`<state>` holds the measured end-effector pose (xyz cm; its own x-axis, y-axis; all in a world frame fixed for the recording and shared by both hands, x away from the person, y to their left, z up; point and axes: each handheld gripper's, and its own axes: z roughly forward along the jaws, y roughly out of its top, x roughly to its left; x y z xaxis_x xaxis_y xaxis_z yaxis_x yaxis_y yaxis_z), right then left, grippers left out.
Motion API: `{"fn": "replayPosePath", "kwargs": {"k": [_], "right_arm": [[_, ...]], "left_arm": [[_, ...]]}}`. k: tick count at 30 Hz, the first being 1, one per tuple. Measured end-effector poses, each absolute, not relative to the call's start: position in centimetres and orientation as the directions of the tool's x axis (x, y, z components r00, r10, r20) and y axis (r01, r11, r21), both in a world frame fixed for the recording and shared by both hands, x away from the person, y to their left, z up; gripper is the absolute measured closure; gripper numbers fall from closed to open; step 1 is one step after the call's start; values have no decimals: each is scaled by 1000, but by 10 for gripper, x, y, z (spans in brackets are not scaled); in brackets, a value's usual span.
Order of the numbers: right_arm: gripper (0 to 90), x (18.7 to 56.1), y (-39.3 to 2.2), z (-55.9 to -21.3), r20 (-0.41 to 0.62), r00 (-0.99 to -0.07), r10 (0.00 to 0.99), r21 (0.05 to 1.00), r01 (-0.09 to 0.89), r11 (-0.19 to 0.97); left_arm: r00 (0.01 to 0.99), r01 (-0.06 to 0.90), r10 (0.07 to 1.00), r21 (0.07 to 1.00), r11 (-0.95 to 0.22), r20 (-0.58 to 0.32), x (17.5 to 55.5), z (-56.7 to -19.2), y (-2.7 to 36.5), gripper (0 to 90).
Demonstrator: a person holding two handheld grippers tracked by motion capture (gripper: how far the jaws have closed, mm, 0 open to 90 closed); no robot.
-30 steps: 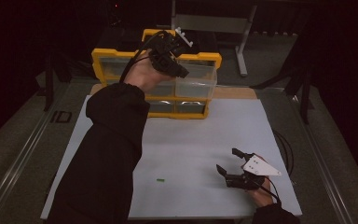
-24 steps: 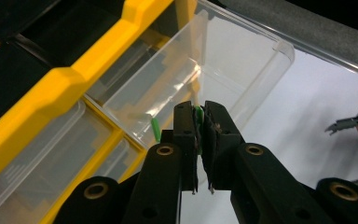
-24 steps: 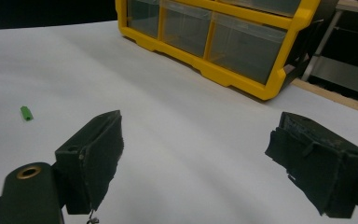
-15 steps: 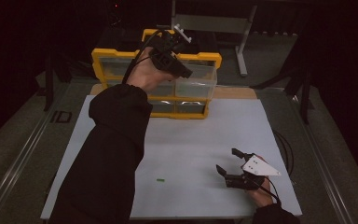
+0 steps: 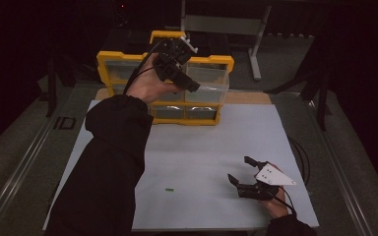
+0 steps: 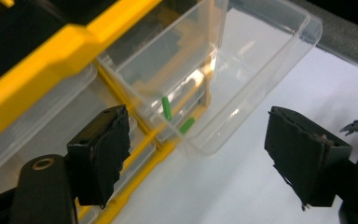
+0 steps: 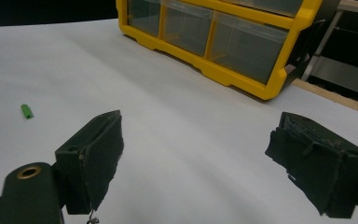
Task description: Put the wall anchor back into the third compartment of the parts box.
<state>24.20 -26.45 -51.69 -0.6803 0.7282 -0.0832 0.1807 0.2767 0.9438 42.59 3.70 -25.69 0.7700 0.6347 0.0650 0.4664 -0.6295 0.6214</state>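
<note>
A: Left tongs (image 5: 193,81)?
B: Raised over the yellow drawer cabinet (image 5: 109,60) at the far side of the desk (image 5: 187,147). In the left gripper view the jaws stood wide apart, had just been opening, nothing between the pads.

A: What was under them?
B: A clear drawer (image 6: 261,74) pulled out of the cabinet (image 6: 51,51). Two small green pieces inside: one (image 6: 167,108) leaning against the drawer wall, the other (image 6: 186,125) lower, near the front corner. Neither touched the tongs (image 6: 214,154).

A: Drawer position in the high view?
B: Upper right of the cabinet, clear drawer (image 5: 207,83) stuck out toward the person, just beside the left tongs.

A: Right tongs (image 5: 241,169)?
B: Low, near the right front corner of the white sheet. Jaws wide, empty. Right gripper view confirmed it: both black pads (image 7: 93,154) apart, bare white surface between them.

A: Anything loose on the desk?
B: One more green piece (image 5: 169,189) lying flat on the sheet, well apart from both tongs, left of the right one. Same piece (image 7: 26,111) at the left in the right gripper view.

A: Sleeve?
B: Black sleeve (image 5: 108,167) ran up from the bottom edge to the left hand (image 5: 150,88).
</note>
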Motion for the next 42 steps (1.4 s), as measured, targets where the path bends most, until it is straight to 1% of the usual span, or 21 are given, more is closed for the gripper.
{"fn": "replayPosePath", "kwargs": {"k": [9, 24, 32, 36, 37, 42], "right_arm": [[153, 242, -264, -517, -91, -684, 724, 942, 176, 285], [152, 242, -262, -517, -94, -686, 722, 941, 175, 289], [153, 242, -262, -517, -93, -685, 722, 941, 175, 288], [153, 242, -261, -517, -96, -687, 720, 941, 173, 291], [153, 242, -261, -517, -100, -688, 719, 940, 171, 295], [153, 242, -261, -517, -101, -689, 718, 940, 170, 296]], "left_arm": [[779, 471, 624, 592, -654, 70, 420, -272, 47, 196], [809, 457, 584, 547, -701, 72, 402, -307, 56, 190], [833, 450, 552, 519, -727, 51, 382, -346, 62, 194], [845, 440, 534, 527, -727, 32, 374, -357, 64, 194], [850, 436, 526, 539, -721, 16, 368, -365, 66, 194], [853, 431, 521, 538, -724, 18, 359, -381, 69, 199]]}}
